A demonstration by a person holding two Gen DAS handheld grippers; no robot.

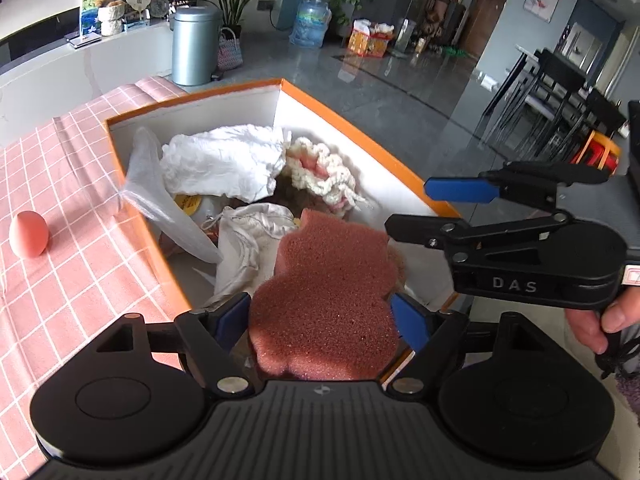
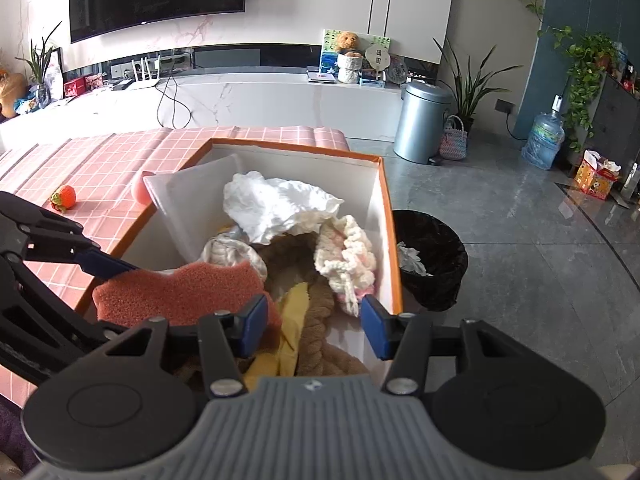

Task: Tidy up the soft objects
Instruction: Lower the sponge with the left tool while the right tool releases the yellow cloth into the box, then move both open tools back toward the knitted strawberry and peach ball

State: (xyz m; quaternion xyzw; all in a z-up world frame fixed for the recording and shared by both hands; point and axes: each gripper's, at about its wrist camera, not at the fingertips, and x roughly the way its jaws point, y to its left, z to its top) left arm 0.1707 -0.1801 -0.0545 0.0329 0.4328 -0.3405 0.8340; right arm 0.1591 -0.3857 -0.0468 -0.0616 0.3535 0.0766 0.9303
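Left gripper (image 1: 324,316): your jaws are clamped on the pink sponge (image 1: 328,296), a pad pressing each side of its near end.
Sponge position: it hangs above the near end of the orange box (image 1: 340,120), over the pile inside, apparently not yet resting on it.
Box contents: white crumpled cloth (image 1: 224,168) toward the far end of the box; cream knitted piece (image 1: 320,168) against the box's right wall; clear plastic bag (image 1: 160,208) over the box's left wall; brown braided rope (image 2: 316,320) and yellow fabric (image 2: 292,320) at the box's near end.
Right gripper (image 2: 312,324): your jaws are spread wide and empty above the near end of the box, touching nothing that can be seen.
Step in hand: depositing the sponge into the box.
Next move: lower the sponge onto the pile, then release; keep your right gripper clear of it.
Remaining items: pink egg-shaped object (image 1: 28,234) and knitted strawberry (image 2: 64,197) lie on the checked cloth (image 1: 60,184) left of the box, well apart from it; these likely come next.
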